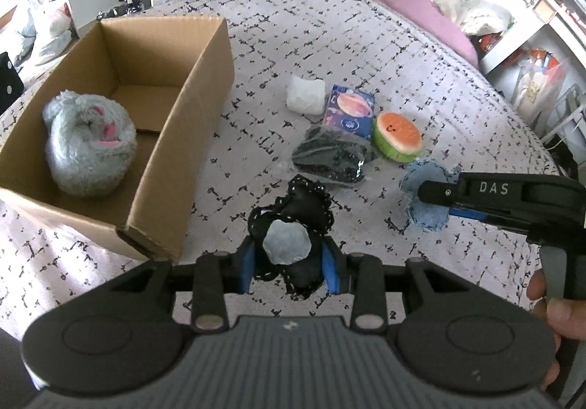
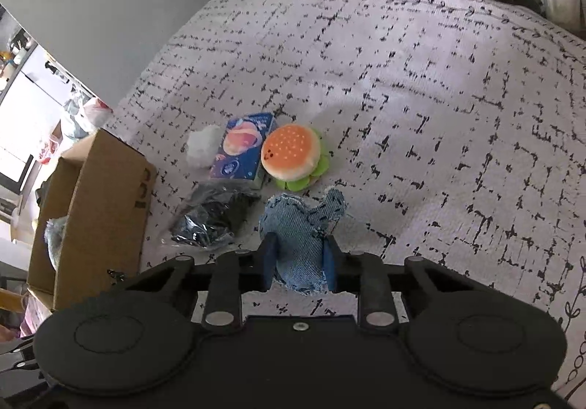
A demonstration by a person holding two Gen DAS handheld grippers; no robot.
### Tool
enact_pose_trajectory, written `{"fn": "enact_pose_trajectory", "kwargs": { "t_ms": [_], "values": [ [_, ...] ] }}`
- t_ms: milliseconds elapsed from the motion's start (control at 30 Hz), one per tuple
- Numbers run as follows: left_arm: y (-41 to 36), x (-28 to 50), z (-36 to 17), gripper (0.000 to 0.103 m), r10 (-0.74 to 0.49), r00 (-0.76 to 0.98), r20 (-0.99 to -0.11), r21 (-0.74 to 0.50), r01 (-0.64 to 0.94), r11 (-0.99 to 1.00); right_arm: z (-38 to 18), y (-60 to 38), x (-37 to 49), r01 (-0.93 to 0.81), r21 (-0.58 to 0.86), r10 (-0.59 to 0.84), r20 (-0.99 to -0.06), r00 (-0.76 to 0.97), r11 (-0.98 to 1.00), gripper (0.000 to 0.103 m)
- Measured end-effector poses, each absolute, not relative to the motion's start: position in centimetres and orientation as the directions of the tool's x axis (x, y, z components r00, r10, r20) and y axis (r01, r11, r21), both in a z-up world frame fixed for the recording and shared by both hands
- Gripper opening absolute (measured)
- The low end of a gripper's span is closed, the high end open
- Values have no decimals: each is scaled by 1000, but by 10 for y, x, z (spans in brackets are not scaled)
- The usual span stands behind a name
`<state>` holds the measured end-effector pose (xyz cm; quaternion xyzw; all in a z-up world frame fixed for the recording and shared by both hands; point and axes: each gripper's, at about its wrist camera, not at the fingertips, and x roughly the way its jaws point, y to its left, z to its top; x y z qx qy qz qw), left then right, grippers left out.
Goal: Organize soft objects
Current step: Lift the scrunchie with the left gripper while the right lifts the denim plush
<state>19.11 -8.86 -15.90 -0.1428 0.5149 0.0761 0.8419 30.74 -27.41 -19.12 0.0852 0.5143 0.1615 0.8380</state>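
Left gripper [image 1: 291, 264] clenched on a black stuffed toy [image 1: 293, 214] with pale-stitched edges and a round white patch, blue pads pressing both flanks, the toy's lobes rising past the fingertips. Just beyond it, a crinkled clear bag of dark items [image 1: 329, 156]; farther out, a white wad [image 1: 306, 94], a blue printed packet [image 1: 349, 110] and an orange-topped burger plush [image 1: 397, 136] with a green frill. Off to the left, an open cardboard box [image 1: 205, 79] holding a grey furry plush [image 1: 89, 145] with pink spots. Right gripper [image 2: 298, 258] grasping a frayed, stitched blue denim toy [image 2: 302, 225], pads tight on its sides, the tail fanning out ahead; underneath, a lilac bedspread [image 2: 421, 97] crossed with black dashes.
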Motion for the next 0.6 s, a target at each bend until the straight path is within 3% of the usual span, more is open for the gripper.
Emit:
{"fn": "enact_pose_trajectory", "kwargs": {
  "t_ms": [600],
  "values": [
    [-72, 183, -93, 36, -7, 575, -818, -185, -252, 950, -141, -281, 281, -211, 380, 431, -709, 558, 900, 26]
  ]
}}
